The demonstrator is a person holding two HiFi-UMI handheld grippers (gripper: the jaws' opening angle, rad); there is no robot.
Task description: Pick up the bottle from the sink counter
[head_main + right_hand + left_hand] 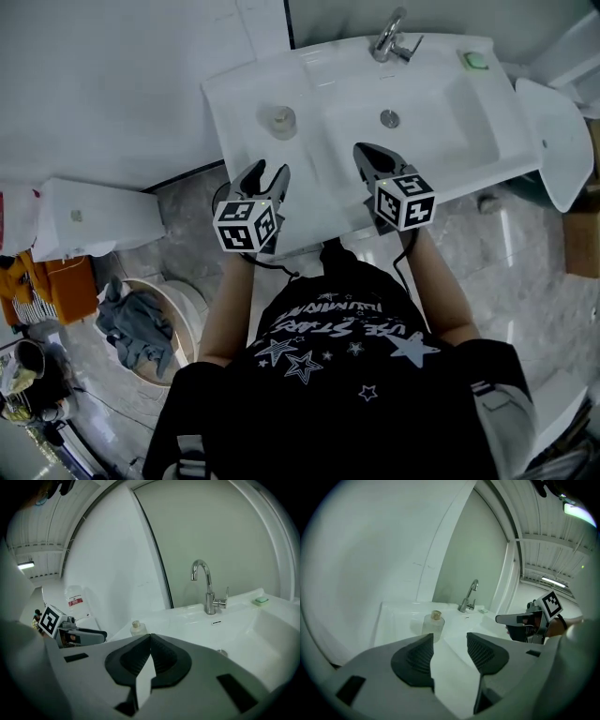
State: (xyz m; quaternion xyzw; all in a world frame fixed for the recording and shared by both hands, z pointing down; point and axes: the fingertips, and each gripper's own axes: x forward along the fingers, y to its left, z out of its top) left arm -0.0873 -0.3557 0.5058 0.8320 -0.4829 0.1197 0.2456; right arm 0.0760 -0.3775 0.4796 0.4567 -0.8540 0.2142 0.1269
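A small clear bottle [281, 120] with a pale round cap stands upright on the left part of the white sink counter [239, 94]. It also shows in the left gripper view as the bottle [433, 625] and in the right gripper view as the bottle [137, 628]. My left gripper [268, 170] hovers over the counter's front edge, a short way in front of the bottle, jaws apart and empty [450, 641]. My right gripper [362, 149] is over the basin's front, its pads meeting at the tips [150, 637], holding nothing.
A chrome faucet [392, 37] stands behind the basin [441, 131], with a green soap bar [476, 60] to its right. On the floor are a white box [94, 220] at left, a basket of grey cloth [141, 323], and a white fixture [561, 141] at right.
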